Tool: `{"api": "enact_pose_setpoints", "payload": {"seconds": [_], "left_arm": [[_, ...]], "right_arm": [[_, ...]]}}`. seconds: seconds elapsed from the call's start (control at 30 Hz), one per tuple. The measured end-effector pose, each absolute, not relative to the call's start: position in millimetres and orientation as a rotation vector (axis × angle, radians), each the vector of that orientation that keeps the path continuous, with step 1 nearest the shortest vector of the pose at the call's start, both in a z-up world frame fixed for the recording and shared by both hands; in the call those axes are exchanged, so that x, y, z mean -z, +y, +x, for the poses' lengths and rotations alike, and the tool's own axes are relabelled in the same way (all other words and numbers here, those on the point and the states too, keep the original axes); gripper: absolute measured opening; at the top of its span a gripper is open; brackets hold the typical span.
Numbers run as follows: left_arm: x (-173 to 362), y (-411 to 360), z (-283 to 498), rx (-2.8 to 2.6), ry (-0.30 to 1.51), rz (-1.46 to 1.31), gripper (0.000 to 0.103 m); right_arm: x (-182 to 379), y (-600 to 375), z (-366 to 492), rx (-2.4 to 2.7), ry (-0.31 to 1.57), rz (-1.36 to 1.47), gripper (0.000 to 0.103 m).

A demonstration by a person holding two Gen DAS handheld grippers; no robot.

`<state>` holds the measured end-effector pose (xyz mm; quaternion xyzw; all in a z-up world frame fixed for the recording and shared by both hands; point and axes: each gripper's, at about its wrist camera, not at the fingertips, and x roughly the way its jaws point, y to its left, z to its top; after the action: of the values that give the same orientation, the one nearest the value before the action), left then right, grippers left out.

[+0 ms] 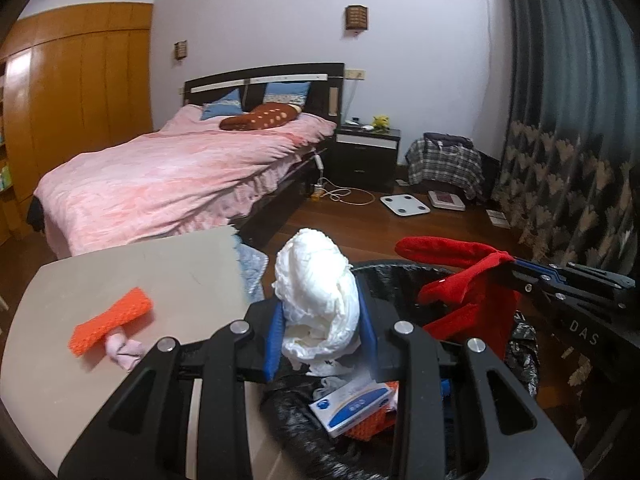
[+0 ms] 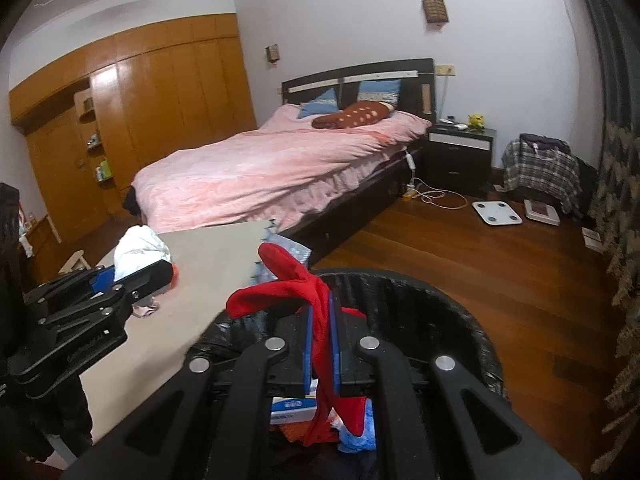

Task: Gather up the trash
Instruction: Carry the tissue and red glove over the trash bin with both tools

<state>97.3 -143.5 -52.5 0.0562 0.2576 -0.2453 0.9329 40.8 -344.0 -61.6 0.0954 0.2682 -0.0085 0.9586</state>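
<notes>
My left gripper (image 1: 322, 300) is shut on a crumpled white wad of padded paper (image 1: 316, 276), held over the near rim of a black-lined trash bin (image 1: 384, 276). My right gripper (image 2: 320, 312) is shut on a red cloth (image 2: 280, 284) that hangs down over the same bin (image 2: 440, 300). In the left wrist view the red cloth (image 1: 460, 280) and the right gripper (image 1: 516, 264) sit at the bin's right side. Inside the bin lie a white and blue box (image 1: 352, 404) and orange netting. An orange mesh piece (image 1: 110, 320) and a small pink scrap (image 1: 124, 350) lie on the beige table (image 1: 140, 272).
A bed with a pink cover (image 1: 172, 172) stands behind the table, a dark nightstand (image 1: 366, 148) beside it. On the wooden floor lie a white scale (image 1: 404, 205), cables and a plaid bag (image 1: 444, 162). Patterned curtains (image 1: 560, 184) hang at the right.
</notes>
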Motion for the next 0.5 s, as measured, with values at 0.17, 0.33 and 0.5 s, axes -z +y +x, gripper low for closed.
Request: {"api": "enact_pose_setpoints", "payload": {"seconds": [0.17,0.33,0.5], "left_arm": [[60.0,-160.5,102.5,0.526,0.532,0.126,0.031],[68.1,-175.8,108.7,0.564,0.552,0.135,0.037],[77.0,-181.5,114.1,0.600,0.579,0.144,0.060]], "right_arm": [[69.0,-356.0,41.0,0.046,0.558,0.201,0.007],[81.5,-364.4,46.4,0.071,0.595,0.205,0.012],[100.7,-371.1,48.0,0.099,0.662,0.194,0.038]]}}
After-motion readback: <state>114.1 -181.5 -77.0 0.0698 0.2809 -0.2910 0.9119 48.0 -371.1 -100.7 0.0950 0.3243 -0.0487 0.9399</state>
